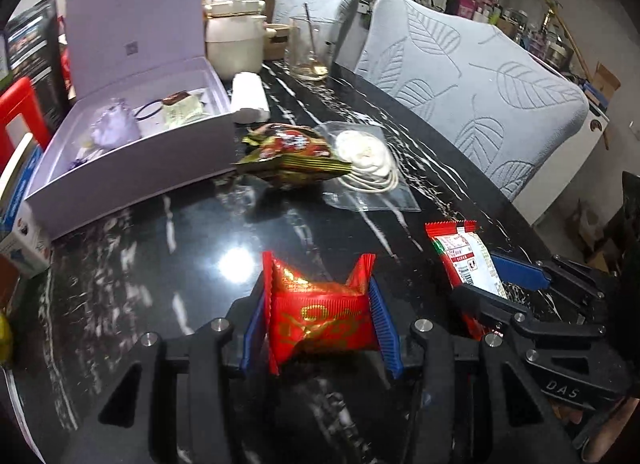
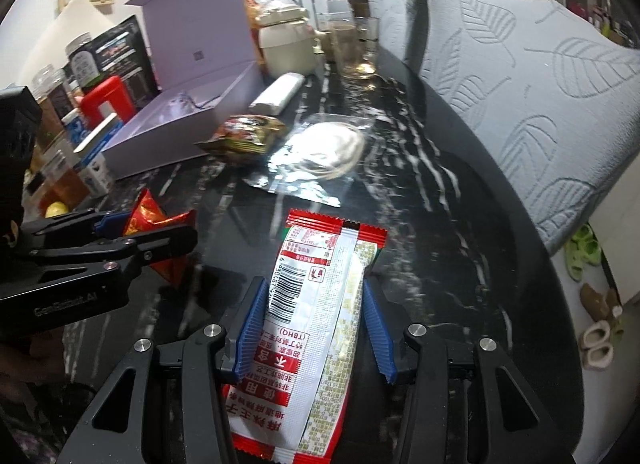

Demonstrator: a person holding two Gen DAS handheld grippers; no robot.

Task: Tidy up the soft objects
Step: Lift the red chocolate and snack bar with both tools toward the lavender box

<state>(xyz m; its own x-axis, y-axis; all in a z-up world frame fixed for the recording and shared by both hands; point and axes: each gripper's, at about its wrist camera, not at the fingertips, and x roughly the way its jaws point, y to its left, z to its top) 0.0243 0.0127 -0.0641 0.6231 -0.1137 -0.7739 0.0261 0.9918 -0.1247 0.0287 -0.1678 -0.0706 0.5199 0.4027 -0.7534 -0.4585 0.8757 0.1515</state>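
1. Left gripper (image 1: 320, 320) is clamped on a red packet (image 1: 320, 316) above the near table (image 1: 160, 264); bare black marble lies between it and the far-left lilac box (image 1: 132, 168), lid up.
2. Right gripper (image 2: 310, 324) pinches a red-white sachet (image 2: 316, 304); barcode and "(TBHQ)" readable; the table's right edge curves beside a grey chair (image 2: 540, 104).
3. Far centre: a snack bag (image 1: 288, 152) touching a clear pouch (image 1: 368, 160).

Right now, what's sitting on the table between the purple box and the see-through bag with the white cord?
A crinkly red-and-green snack bag lies between the purple box and the clear cord bag, overlapping the clear bag's edge. Both wrist views show it.
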